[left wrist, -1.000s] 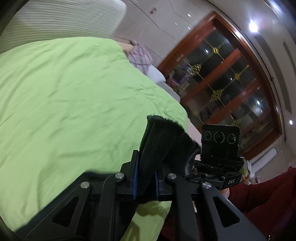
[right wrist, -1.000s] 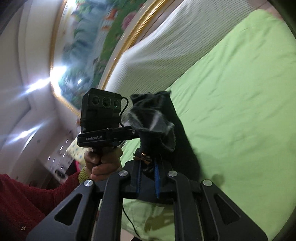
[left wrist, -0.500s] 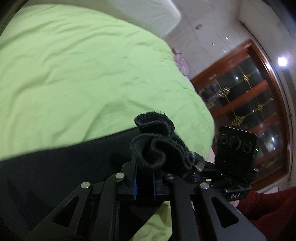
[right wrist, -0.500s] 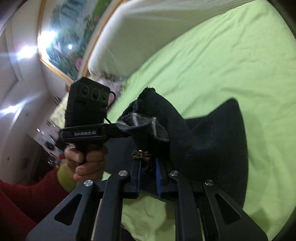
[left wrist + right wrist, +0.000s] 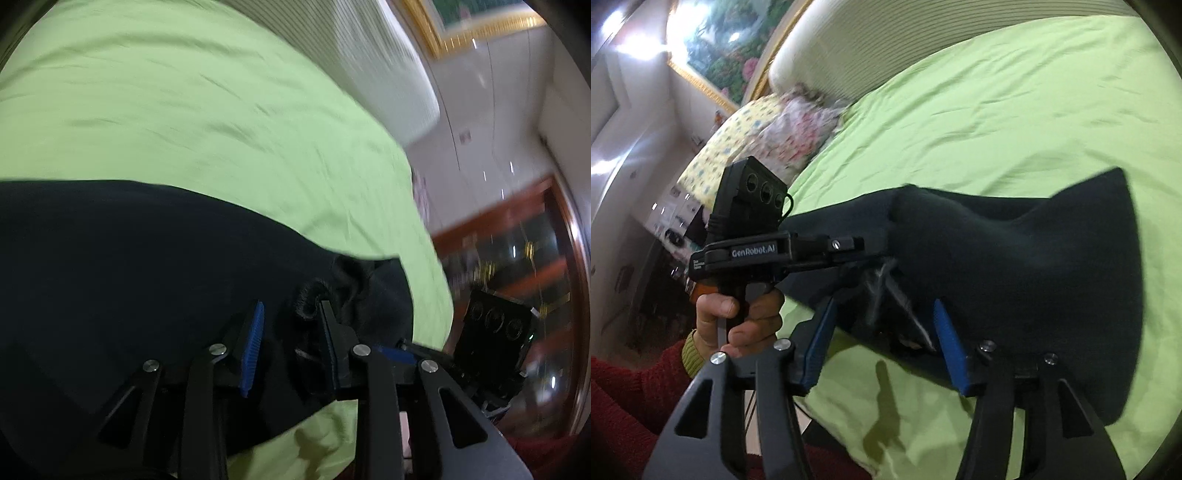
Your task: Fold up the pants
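Black pants [image 5: 140, 258] lie on the green bedsheet [image 5: 184, 122], spread across the lower left of the left wrist view. My left gripper [image 5: 291, 314] is open, its jaws apart, with a bunched fuzzy pants edge lying between them. In the right wrist view the pants [image 5: 1034, 266] lie folded on the sheet [image 5: 997, 110]. My right gripper [image 5: 882, 314] is open just over their near edge, where a pale lining shows. The left gripper [image 5: 757, 243] shows there at the left, held by a hand.
A white ribbed headboard [image 5: 369, 66] runs along the far side of the bed. Floral pillows [image 5: 768, 129] lie at the bed's left end. A wooden glass cabinet [image 5: 517, 266] stands beyond the bed edge. The person's red sleeve [image 5: 635, 413] is at lower left.
Both grippers came down from holding the pants edge in the air to the bed. Both have opened and let go of the fabric, which now lies on the sheet.
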The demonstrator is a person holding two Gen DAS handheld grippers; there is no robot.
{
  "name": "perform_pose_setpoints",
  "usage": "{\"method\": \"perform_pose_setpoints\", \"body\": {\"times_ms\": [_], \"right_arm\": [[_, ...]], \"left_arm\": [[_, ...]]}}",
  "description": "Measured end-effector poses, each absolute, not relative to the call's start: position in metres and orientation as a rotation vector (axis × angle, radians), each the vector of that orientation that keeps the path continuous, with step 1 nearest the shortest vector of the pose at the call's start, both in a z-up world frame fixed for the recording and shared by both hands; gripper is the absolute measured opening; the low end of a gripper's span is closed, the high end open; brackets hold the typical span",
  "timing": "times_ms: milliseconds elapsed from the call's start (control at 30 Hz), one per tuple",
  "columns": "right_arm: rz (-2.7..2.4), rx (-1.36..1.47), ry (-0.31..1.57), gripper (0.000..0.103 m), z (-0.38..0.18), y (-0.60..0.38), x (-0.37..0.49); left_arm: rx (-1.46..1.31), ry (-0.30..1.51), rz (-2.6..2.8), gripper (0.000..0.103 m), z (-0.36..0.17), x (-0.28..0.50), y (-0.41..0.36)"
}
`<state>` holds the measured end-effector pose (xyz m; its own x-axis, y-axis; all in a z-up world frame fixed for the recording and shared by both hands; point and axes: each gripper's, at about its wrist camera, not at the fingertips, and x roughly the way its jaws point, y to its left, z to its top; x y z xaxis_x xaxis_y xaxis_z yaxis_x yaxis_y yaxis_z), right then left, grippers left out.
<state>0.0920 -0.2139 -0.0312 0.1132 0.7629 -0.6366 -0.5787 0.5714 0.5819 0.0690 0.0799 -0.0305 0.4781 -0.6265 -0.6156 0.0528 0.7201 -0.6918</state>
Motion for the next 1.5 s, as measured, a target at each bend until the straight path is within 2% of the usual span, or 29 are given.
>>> {"method": "perform_pose_setpoints", "body": {"times_ms": [33,100,167,200,433,500,600,800,1167,1367,1500], "right_arm": [[1.012,0.2,1.075,0.056,-0.03,-0.209,0.09],[1.046,0.182,1.071,0.056,-0.025,-0.198,0.091],[1.082,0.171,1.065,0.056,-0.018,-0.181,0.097],[1.093,0.166,1.067,0.056,-0.019,-0.175,0.098],[1.148,0.007,1.104,0.057,-0.019,-0.094,0.118],[1.174,-0.033,1.114,0.057,-0.02,-0.069,0.121],[1.201,-0.094,1.133,0.067,-0.02,-0.029,0.126],[1.282,-0.217,1.129,0.068,-0.016,0.043,0.132],[1.416,-0.526,1.204,0.069,-0.049,0.141,0.134],[1.431,-0.608,1.305,0.069,-0.08,0.173,0.137],[1.489,-0.666,1.308,0.069,-0.084,0.184,0.128]], "left_arm": [[-0.68,0.973,-0.425,0.034,-0.028,0.061,0.09],[-0.721,0.922,-0.34,0.046,-0.021,0.04,0.11],[-0.763,0.878,-0.259,0.054,-0.017,0.02,0.127],[-0.786,0.858,-0.219,0.056,-0.016,0.008,0.136],[-0.878,0.753,-0.021,0.056,-0.011,-0.064,0.196],[-0.902,0.732,0.026,0.06,-0.01,-0.084,0.211],[-0.963,0.713,0.133,0.063,-0.016,-0.111,0.237],[-1.087,0.662,0.287,0.064,-0.028,-0.151,0.285],[-1.169,0.697,0.308,0.069,-0.056,-0.114,0.31],[-1.192,0.683,0.308,0.069,-0.063,-0.099,0.314],[-1.204,0.662,0.316,0.067,-0.063,-0.093,0.316]]}}
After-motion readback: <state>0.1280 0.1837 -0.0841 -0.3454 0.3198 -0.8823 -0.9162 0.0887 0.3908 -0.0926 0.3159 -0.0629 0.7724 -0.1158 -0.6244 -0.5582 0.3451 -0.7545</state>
